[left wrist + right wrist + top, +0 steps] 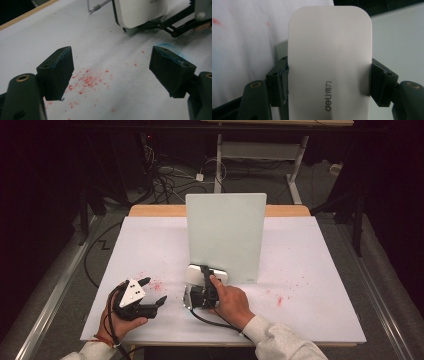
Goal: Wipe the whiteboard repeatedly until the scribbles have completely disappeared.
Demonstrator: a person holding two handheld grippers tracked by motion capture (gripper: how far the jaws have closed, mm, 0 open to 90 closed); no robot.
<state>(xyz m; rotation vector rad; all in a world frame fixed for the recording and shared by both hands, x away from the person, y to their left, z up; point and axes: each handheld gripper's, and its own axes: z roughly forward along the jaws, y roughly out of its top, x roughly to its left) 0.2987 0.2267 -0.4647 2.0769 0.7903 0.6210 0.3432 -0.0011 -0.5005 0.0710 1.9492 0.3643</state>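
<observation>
A white, rounded board eraser [329, 50] printed with "deli" sits between the black pads [380, 83] of my right gripper [329, 83], which is shut on its two long sides. In the high view the eraser [192, 274] lies low on the table at the foot of an upright whiteboard [225, 230], with my right gripper [207, 274] clamped across it. My left gripper [154, 291] rests at the front left of the table. Its jaws stand wide apart, with nothing between them [112, 72]. From there the eraser [140, 12] shows ahead.
A white sheet [310, 270] covers the table, with a wooden edge [150, 210] at the back. Red crumbs [86, 81] are scattered under my left gripper, and more red specks [280, 300] lie at the right. A wire stand foot [96, 7] juts out beside the eraser.
</observation>
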